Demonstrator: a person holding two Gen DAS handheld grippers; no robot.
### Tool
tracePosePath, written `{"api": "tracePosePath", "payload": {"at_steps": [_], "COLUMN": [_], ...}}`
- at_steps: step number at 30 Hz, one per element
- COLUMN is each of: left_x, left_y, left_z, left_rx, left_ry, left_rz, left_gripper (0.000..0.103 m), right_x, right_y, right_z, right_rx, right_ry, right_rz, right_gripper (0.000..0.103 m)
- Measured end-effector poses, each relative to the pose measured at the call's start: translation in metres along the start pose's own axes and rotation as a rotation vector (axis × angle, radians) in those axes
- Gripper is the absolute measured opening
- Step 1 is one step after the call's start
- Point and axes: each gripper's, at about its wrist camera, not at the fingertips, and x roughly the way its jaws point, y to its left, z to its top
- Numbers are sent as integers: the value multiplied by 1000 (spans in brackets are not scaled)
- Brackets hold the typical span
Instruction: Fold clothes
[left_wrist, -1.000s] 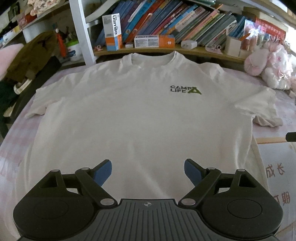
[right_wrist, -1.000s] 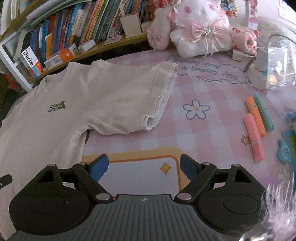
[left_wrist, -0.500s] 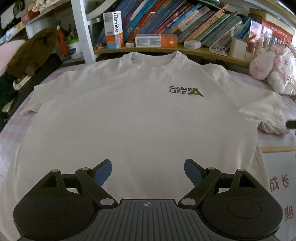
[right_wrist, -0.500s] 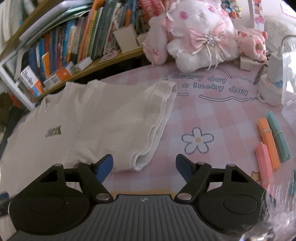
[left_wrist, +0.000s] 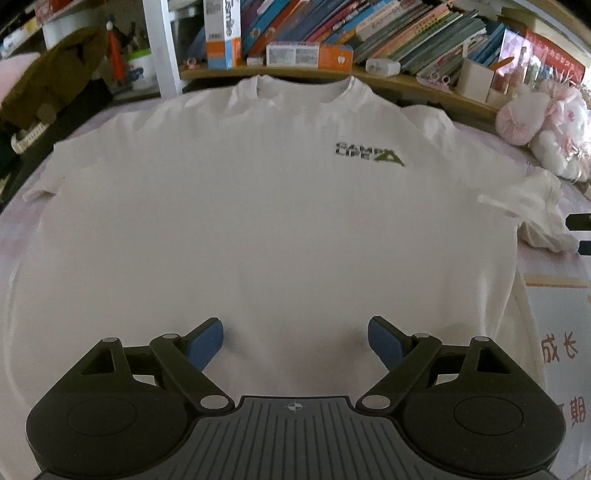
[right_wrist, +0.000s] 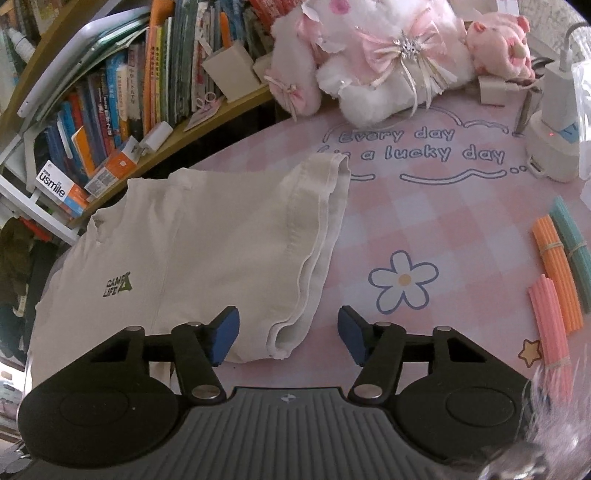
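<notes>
A white T-shirt (left_wrist: 258, 206) with a small "CAMP LIFE" logo (left_wrist: 367, 153) lies flat, front up, collar toward the bookshelf. My left gripper (left_wrist: 295, 341) is open and empty over the shirt's lower middle. In the right wrist view the shirt's right sleeve (right_wrist: 295, 236) lies spread on the pink mat, its hem corner (right_wrist: 282, 345) between the open jaws of my right gripper (right_wrist: 288, 334). Whether the pads touch the cloth I cannot tell. The right gripper's tip shows at the right edge of the left wrist view (left_wrist: 580, 232).
A bookshelf (left_wrist: 369, 33) runs along the far edge. Plush toys (right_wrist: 391, 55) sit at the back right. A white charger stand (right_wrist: 554, 147) and bundles of coloured sticks (right_wrist: 554, 280) lie right of the sleeve on the pink checked mat (right_wrist: 424, 221). Dark clothes (left_wrist: 44, 92) lie far left.
My right gripper has moved forward and left to the sleeve's hem corner, which now lies between its jaws. My left gripper has shifted slightly nearer over the shirt. Both stay open.
</notes>
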Motion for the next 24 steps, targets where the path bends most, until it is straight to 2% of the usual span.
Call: {"api": "tracePosePath", "payload": {"at_steps": [5,11,17,21,24], "left_x": [1,2,3,2,2], "left_y": [-3,-1,0,-1,-1], "left_z": [-6,-10,-8,-8,-8], "left_rx": [35,21,17,14,14], "left_ry": [1,-5,4,3,8], "left_rz": [6,14,17,20,19], "left_gripper": [94,102,103,103,103], "right_x": [2,3,13,19,16], "right_y": [-5,-12,-29,-39,-40], "right_z": [7,11,32,49,46], "right_rx": [13,42,156,232,278], "right_ry": [7,-5,29,32,56], "right_rz": [20,51,114,109,113], "right_gripper": [53,52,51,49,48]}}
